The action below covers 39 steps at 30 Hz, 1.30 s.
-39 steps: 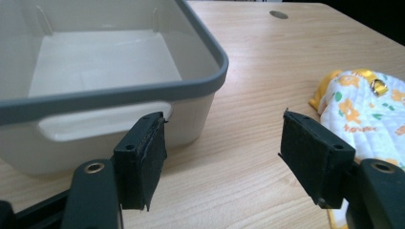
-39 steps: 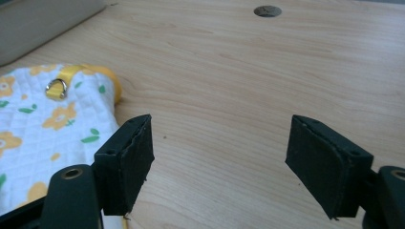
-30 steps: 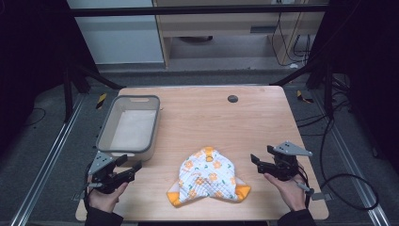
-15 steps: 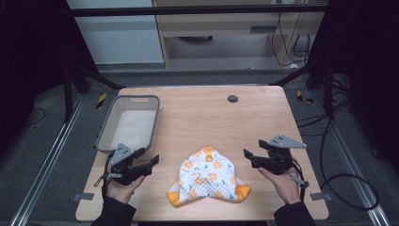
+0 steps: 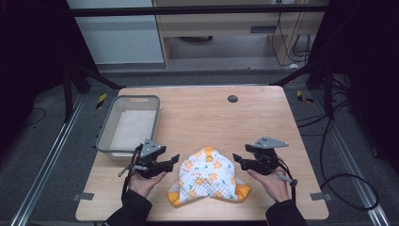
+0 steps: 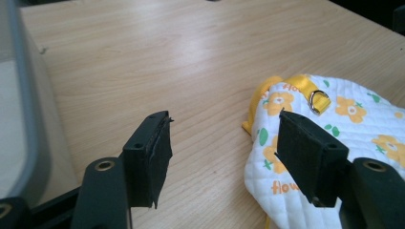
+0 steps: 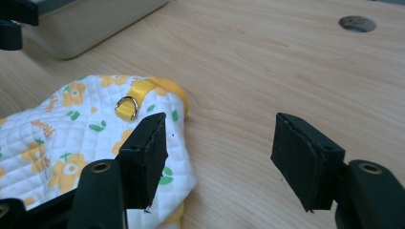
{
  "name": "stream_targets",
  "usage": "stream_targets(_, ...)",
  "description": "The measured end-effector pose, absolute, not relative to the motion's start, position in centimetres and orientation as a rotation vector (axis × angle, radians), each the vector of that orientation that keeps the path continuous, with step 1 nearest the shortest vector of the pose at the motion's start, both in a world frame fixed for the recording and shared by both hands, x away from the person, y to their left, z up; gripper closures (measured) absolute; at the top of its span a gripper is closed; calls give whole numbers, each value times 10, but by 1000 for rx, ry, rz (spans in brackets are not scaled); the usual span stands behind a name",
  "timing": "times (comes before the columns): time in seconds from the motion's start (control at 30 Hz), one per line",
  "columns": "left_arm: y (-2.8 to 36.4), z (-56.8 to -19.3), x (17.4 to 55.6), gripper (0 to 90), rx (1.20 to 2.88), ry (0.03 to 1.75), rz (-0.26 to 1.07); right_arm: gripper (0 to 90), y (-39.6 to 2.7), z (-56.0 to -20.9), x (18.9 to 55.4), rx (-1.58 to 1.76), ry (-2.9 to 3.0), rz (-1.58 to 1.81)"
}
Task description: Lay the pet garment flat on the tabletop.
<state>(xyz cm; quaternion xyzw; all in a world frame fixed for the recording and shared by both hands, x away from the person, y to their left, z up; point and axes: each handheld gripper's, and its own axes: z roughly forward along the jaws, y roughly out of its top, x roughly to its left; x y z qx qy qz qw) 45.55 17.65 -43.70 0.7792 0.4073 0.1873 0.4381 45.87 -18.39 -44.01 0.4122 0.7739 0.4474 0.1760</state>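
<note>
Quilted cloth (image 5: pixel 208 179) on bench (image 5: pixel 207 113), hand-held grippers flanking it.
Left hand-held gripper (image 5: pixel 173 161) open; right hand-held gripper (image 5: pixel 238 160) open, closing slightly, nothing gripped. Grey bin (image 5: pixel 130 125) beyond left, hole (image 5: pixel 232 98) far.

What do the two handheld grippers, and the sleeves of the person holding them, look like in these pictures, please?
Both the left gripper and right gripper are black, each with two blocky jaws faced in dark pads and round brass-coloured fittings at the jaw bases. A grey three-cornered plate tops each one, and a thin black cable trails back from it. The person wears dark sleeves.
</note>
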Motion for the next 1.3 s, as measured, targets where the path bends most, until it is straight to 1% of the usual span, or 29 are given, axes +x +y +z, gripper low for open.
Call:
stream_targets(0.33,159,-458,465,373,2015,991,407,419,-168,-459,470,1169,2284,1247)
stream_targets(0.6,150,-471,469,415,2087,974,354,472,-160,-471,472,1153,2354,1231)
stream_targets(0.63,150,-472,469,444,2096,968,346,494,-158,-473,474,1152,2372,1224)
stream_targets(0.67,150,-472,469,466,2096,968,346,494,-158,-473,474,1152,2372,1224)
stream_targets(0.7,149,-473,469,466,2096,960,347,505,-157,-474,475,1154,2379,1226)
stream_targets(0.73,149,-475,469,517,2089,960,342,537,-156,-477,477,1157,2399,1221)
stream_targets(0.77,149,-476,469,517,2084,969,325,537,-156,-477,477,1157,2399,1221)
stream_targets(0.8,148,-479,470,540,2088,976,301,553,-156,-477,478,1154,2407,1220)
stream_targets(0.9,146,-484,471,623,2102,986,250,626,-155,-480,479,1167,2442,1228)
stream_targets(0.93,145,-485,471,661,2099,989,239,671,-154,-481,479,1160,2457,1226)
stream_targets(0.97,143,-487,471,661,2109,987,237,671,-154,-481,479,1160,2457,1226)
stream_targets(1.17,142,-487,471,788,2117,990,203,815,-149,-481,476,1146,2484,1200)
stream_targets(1.3,143,-483,469,819,2112,972,214,863,-149,-477,473,1138,2469,1219)
